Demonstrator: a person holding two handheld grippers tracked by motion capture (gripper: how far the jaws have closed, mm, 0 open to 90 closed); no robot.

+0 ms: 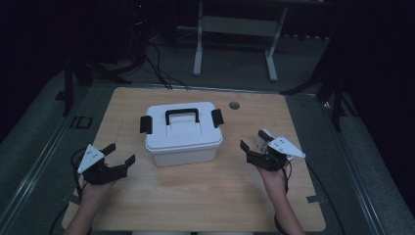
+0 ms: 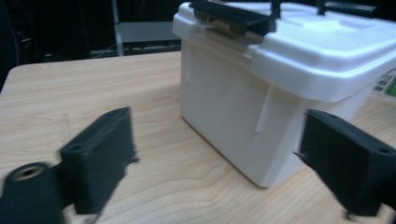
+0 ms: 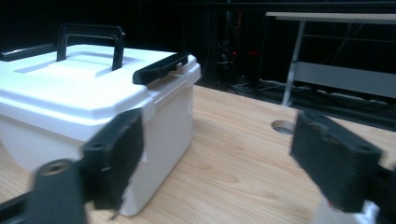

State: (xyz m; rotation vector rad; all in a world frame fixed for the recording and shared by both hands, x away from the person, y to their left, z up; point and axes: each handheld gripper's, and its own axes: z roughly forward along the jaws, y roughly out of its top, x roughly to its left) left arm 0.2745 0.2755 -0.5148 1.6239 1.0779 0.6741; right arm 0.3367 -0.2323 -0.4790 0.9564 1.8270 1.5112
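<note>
A white plastic box (image 1: pixel 183 139) with its lid on stands in the middle of the wooden table (image 1: pixel 205 196). On the lid are a black carry handle (image 1: pixel 182 114) and a black latch at each end (image 1: pixel 146 124). My left gripper (image 1: pixel 120 153) is open, left of the box and a short gap from it. My right gripper (image 1: pixel 252 142) is open on the box's right side, also apart from it. The left gripper view has the box's corner (image 2: pixel 280 70) between the spread jaws of my left gripper (image 2: pixel 219 149). In the right gripper view, the box (image 3: pixel 70 93) sits behind the left jaw of my right gripper (image 3: pixel 224 140).
A round cable hole (image 1: pixel 234 105) lies in the tabletop behind the box, right of centre. Beyond the table stands a white desk frame (image 1: pixel 235 29). Black stand legs (image 1: pixel 337 98) and cables (image 1: pixel 156 68) are on the dark floor around it.
</note>
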